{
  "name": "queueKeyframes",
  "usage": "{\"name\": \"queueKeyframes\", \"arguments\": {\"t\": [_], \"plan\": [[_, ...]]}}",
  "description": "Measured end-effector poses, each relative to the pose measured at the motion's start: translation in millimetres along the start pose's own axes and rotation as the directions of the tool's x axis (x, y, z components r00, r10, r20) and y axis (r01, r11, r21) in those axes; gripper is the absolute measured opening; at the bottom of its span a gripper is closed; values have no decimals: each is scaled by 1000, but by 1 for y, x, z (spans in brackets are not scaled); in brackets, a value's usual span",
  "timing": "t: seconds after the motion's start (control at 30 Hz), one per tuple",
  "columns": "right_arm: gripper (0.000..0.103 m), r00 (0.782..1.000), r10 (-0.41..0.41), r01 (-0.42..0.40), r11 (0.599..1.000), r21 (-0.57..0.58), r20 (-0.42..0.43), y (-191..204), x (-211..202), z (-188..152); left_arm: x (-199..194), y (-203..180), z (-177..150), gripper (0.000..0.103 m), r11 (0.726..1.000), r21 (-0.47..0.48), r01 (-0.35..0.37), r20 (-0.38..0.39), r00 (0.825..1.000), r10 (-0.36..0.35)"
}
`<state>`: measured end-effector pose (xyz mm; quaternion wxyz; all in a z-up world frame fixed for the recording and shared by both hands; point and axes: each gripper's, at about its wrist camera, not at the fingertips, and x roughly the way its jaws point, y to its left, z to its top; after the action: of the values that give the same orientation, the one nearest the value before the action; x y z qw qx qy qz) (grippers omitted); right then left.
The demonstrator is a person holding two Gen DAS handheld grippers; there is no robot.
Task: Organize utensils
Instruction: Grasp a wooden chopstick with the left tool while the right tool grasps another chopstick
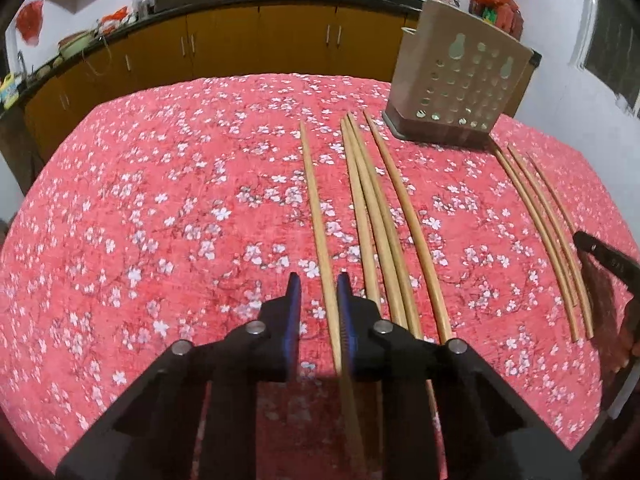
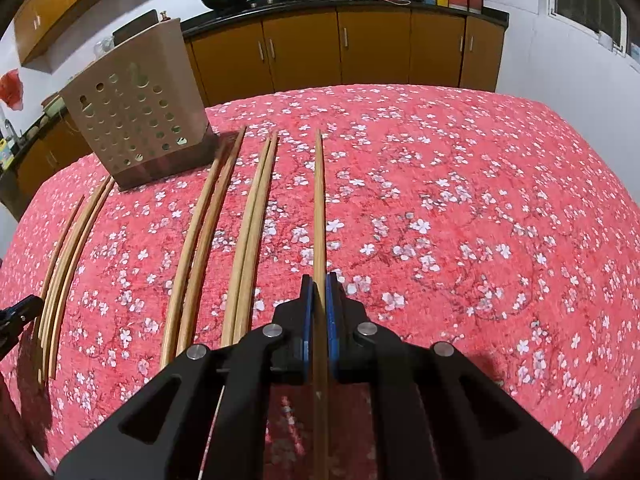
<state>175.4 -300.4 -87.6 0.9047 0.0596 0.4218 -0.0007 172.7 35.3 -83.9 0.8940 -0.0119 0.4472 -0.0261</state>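
Observation:
Several wooden chopsticks lie side by side on the red floral tablecloth (image 1: 160,200). My left gripper (image 1: 318,280) is open, its blue pads on either side of the leftmost chopstick (image 1: 316,216), with a gap to the left pad. My right gripper (image 2: 319,280) is shut on the rightmost chopstick (image 2: 319,200), which points away between the pads. A perforated beige utensil holder (image 1: 460,80) stands at the far side of the table; it also shows in the right wrist view (image 2: 136,108). Other chopsticks (image 2: 256,216) lie to the left of the held one.
Orange kitchen cabinets (image 1: 260,40) with a dark counter and woks run behind the table. The other gripper's tip shows at the right edge of the left wrist view (image 1: 604,260) and at the left edge of the right wrist view (image 2: 20,312).

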Motion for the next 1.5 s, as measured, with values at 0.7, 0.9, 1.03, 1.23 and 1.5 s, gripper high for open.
{"name": "queueKeyframes", "arguments": {"t": [0.7,0.9,1.03,1.23,1.5], "plan": [[8,999,47,-47,999,26,-3,-8,16,21,29,11,37,19,1000,-18,6,25,1000,-6],[8,999,41,-41,999,20,1,-8,11,13,23,10,28,19,1000,-17,-1,33,999,2],[9,1000,26,-26,1000,4,15,-4,10,12,20,9,25,19,1000,-14,-6,36,999,7],[9,999,35,-36,999,13,15,-6,11,12,21,10,26,18,1000,-21,-5,36,999,5],[8,999,35,-35,999,11,16,-7,10,13,20,16,27,8,999,-45,-16,35,999,17]]}}
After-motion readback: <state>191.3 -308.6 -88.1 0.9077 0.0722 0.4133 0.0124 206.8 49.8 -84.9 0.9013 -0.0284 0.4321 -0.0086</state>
